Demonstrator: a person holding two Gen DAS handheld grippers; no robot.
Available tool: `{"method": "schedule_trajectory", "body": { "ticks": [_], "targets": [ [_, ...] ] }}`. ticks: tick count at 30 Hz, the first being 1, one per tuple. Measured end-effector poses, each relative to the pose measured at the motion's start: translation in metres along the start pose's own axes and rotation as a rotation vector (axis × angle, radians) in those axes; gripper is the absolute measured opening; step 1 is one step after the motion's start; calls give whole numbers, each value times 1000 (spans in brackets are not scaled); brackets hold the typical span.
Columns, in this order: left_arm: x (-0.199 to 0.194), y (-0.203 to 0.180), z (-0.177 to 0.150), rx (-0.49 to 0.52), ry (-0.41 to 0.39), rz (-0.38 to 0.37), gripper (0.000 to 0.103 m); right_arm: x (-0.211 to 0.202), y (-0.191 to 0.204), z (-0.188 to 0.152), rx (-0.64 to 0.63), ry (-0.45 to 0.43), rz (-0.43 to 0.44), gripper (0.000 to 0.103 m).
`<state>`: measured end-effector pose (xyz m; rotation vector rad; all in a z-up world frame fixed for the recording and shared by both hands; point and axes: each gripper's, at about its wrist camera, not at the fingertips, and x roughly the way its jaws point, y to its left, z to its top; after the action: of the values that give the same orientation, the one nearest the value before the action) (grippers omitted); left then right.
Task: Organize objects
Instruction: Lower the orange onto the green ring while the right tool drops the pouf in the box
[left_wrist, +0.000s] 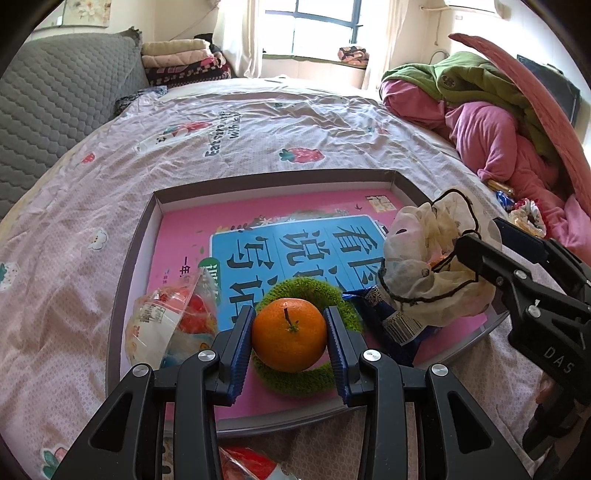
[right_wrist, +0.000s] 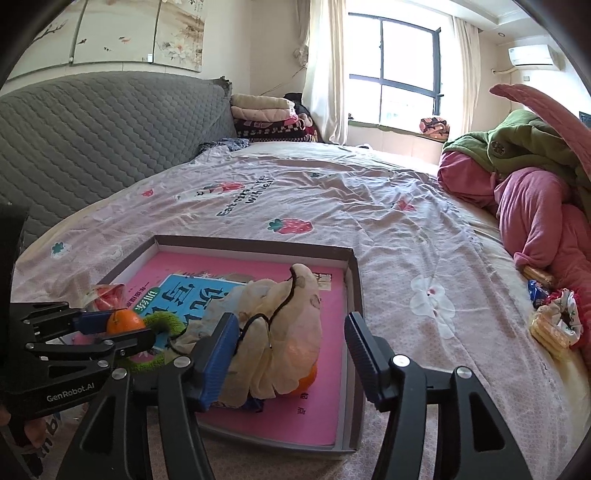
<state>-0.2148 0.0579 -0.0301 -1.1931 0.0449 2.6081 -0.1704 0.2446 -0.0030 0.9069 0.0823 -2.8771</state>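
A shallow grey box (left_wrist: 133, 258) (right_wrist: 352, 280) lies on the bed with a pink book (left_wrist: 295, 236) (right_wrist: 317, 402) inside. My left gripper (left_wrist: 290, 334) (right_wrist: 127, 328) is shut on an orange (left_wrist: 289, 334) (right_wrist: 125, 320), held over a green fuzzy ring (left_wrist: 306, 384) (right_wrist: 162, 320) in the box. A cream mesh bag (left_wrist: 428, 258) (right_wrist: 284, 332) with another orange (right_wrist: 307, 378) sits in the box. My right gripper (right_wrist: 291, 354) (left_wrist: 480, 251) is open around the bag. A snack packet (left_wrist: 173, 317) (right_wrist: 107, 295) and a blue wrapper (left_wrist: 391, 325) also lie in the box.
A pile of pink and green clothes (left_wrist: 491, 122) (right_wrist: 535, 192) lies at the right. Small packets and a scrunchie (right_wrist: 554, 317) (left_wrist: 524, 214) lie beside it. A grey headboard (right_wrist: 92, 140) stands at the left. A red packet (left_wrist: 251, 463) lies on the sheet near me.
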Motion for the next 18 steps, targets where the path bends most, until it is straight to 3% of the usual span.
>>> {"method": "schedule_trajectory", "body": {
  "ticks": [7,11,18],
  "targets": [
    [0,0,0,-3,6,-3,39,-11,-9,3,21,-30,-14,59],
    [-3,1,1,-10,-5,-6,48,-15,-13,5,33,-40,-11,60],
    [-12,2,5,-16,-28,-8,48,-25,-16,6,55,-61,10,60]
  ]
}}
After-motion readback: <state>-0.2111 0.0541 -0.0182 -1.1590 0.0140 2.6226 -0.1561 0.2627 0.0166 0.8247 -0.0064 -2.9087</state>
